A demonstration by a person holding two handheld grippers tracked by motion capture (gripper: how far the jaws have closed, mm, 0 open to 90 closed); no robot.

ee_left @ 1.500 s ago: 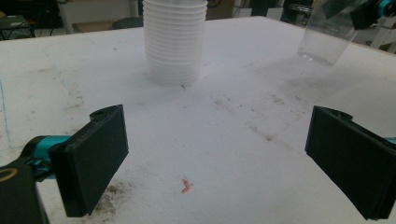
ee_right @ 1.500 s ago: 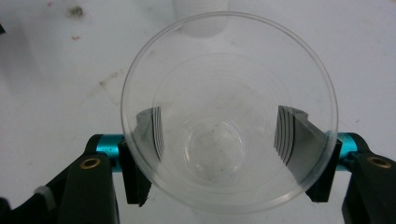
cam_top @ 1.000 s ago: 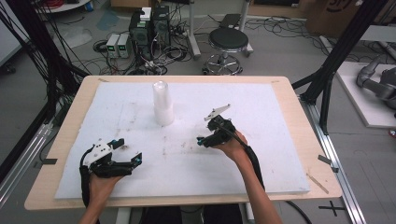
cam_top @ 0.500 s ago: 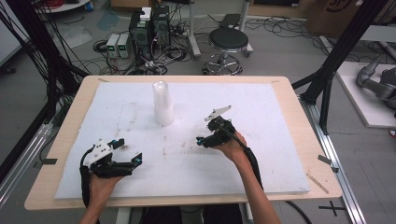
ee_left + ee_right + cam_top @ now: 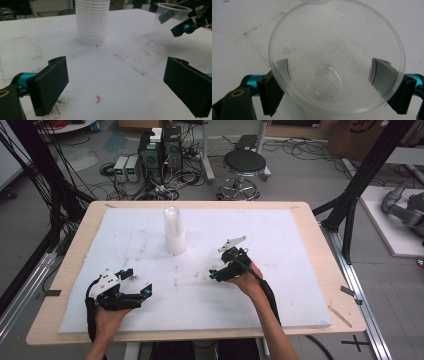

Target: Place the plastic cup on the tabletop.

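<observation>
Right gripper view: right gripper [image 5: 337, 87] jaws just opened around upright clear plastic cup [image 5: 337, 60], seemingly released; should withdraw straight, avoiding tipping.

tool [image 5: 120, 82] open, empty | cup stack [image 5: 92, 22] ahead | clear cup [image 5: 167, 25] right

Surroundings of the work table [image 5: 305, 227].
White foam sheet [image 5: 280, 285] covers the wooden top; beyond its far edge stand a round black stool [image 5: 244, 162] and computer units [image 5: 161, 145] among floor cables [image 5: 95, 180].
</observation>
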